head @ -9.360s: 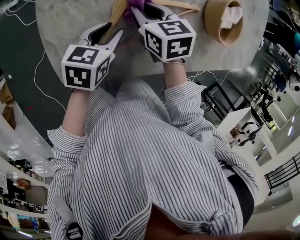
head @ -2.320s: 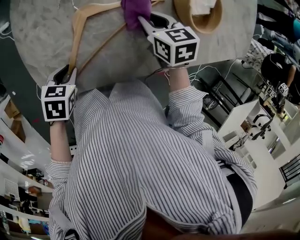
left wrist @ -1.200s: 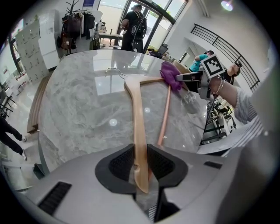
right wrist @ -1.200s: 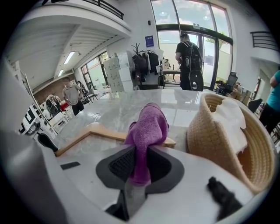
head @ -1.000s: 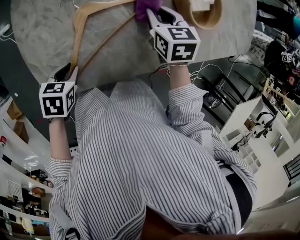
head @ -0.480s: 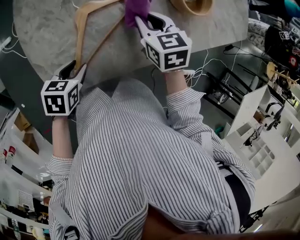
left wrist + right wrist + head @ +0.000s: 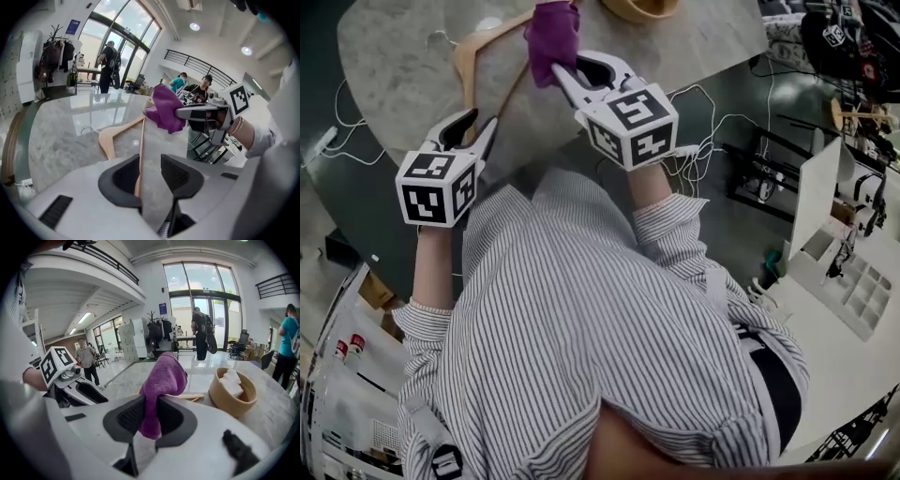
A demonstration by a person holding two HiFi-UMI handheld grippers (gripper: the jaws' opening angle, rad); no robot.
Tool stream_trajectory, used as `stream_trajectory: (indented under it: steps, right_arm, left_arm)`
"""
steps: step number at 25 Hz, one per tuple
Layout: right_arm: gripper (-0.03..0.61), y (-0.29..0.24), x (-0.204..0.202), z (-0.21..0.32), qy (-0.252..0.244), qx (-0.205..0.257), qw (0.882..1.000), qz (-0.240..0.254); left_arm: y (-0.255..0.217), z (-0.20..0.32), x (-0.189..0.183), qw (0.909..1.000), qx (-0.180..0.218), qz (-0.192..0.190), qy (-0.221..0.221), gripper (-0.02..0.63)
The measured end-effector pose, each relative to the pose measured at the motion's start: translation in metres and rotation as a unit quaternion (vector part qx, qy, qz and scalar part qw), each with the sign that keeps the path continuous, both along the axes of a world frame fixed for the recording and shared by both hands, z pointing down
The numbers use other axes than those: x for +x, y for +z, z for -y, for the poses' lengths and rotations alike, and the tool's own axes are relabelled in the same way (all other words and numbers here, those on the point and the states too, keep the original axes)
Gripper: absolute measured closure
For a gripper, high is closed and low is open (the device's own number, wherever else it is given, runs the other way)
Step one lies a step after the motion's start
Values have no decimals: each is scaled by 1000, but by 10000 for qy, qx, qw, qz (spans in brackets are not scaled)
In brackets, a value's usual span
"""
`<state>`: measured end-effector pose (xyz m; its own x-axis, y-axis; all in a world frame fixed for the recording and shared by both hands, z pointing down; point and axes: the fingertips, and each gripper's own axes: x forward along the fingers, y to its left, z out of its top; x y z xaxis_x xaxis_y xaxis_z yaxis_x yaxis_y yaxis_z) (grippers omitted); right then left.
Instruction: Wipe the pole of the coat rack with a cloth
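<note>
Left gripper [image 7: 151, 164]: we find its jaws wide apart, having just been opening. The pads press on nothing. Only the thin bar of the wooden hanger [image 7: 110, 140] shows through the gap, close to the left jaw.
Right gripper [image 7: 151, 416]: it is closed on the purple cloth [image 7: 161, 380], which bunches up above the pads and hangs a little below them.
Hanger: it lies flat on the marble desk [image 7: 403, 47], ahead of and below the left gripper. It is just behind the cloth at the right gripper's tip, and we cannot tell whether the two touch.
Head view only: we see both grippers side by side in front of a striped shirt. The left one is raised clear of the hanger.
Left gripper view only: we see the right gripper from the side, ahead and to the right, with the cloth at its tip. The hanger's wire hook is also visible here.
Right gripper view only: the left gripper sits off to the left.
Basket [image 7: 220, 397]: it is round and tan, and stands on the desk ahead and to the right of the right gripper.
Basket contents: we see a crumpled white piece [image 7: 232, 380] inside, in the right gripper view alone. The head view cuts the basket off at its top edge.
</note>
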<state>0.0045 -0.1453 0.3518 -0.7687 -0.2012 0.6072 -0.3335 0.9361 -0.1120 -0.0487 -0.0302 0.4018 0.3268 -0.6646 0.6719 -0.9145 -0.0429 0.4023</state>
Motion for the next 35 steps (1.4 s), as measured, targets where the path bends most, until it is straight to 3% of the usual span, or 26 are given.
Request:
stream_trajectory:
  steps: [7,10,16,24,29,35]
  right_arm:
    - [511,-43,3,-26,337,58,9978,564]
    - [511,-57,4,-39,455,162,9959,762]
    - [511,-69,6,-44,648,206,9927,998]
    - [511,-97,17,-70,624,556,9886,1253]
    - [511,-105,24,-59,673,741,9861,1324]
    - [511,-110,35,-55,593,688,9860,1398]
  left_arm:
    - [-61,25,3,9937,1108,-98,119,526]
    - [-79,23,2,9897,1410,-177,150,555]
    - [-91,40,5,9870,1577,-161,262,577]
    - [-135,31,21,9761,2164,117,180,588]
    - [-149,44,20,9715,2324,440,161,592]
    - [-153,47,32,9713,2327,484,39,593]
